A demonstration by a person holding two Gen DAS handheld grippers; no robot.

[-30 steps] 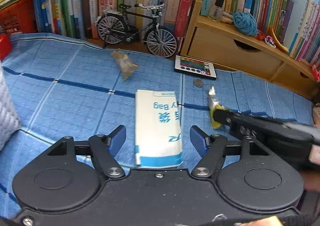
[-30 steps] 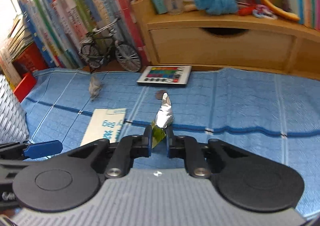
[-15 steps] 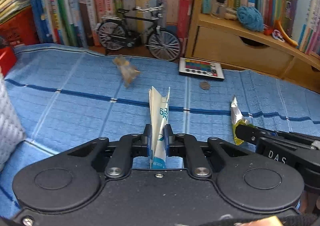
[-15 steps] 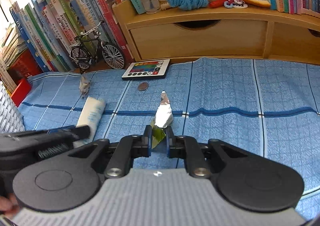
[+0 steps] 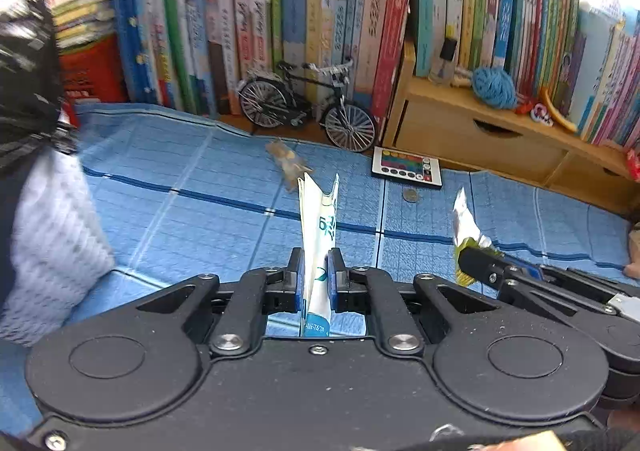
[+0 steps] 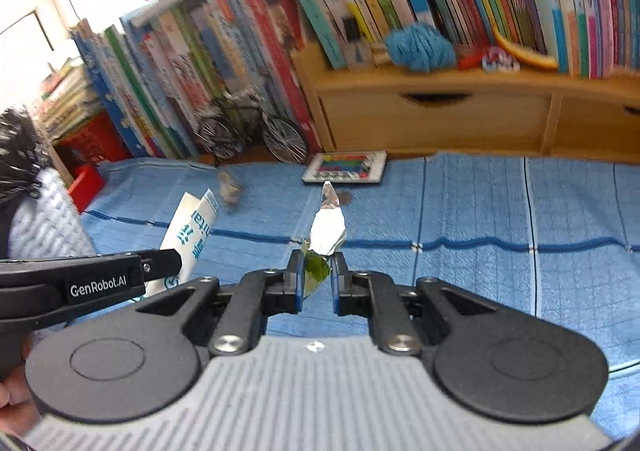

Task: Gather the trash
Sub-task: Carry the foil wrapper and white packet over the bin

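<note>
Two grips now, one per hand. My left gripper (image 5: 316,277) went from jaws wide apart over the flat bag to pinched tight on it; the white-and-blue plastic bag (image 5: 318,219) now stands folded between the pads, clear of the blue tablecloth (image 5: 180,219). My right gripper (image 6: 316,279) has not changed: nearly closed on the foil wrapper (image 6: 328,227), silver end poking up, green end in the pads. Both pieces ride higher off the cloth than a second ago.

Reading: two items collected, ready to carry to a bin. A grey woven basket (image 5: 44,251) at near left may be it; cannot confirm.

Bag: thin, creased lengthwise, blue print, looks floppy. Wrapper: crumpled, shiny, light.

One piece left on the cloth, a crumpled tan wrapper (image 5: 288,163), far centre, just in front of the model bicycle (image 5: 308,107). Remote (image 5: 406,167) and coin (image 5: 410,195) further right, not trash by my guess.
</note>
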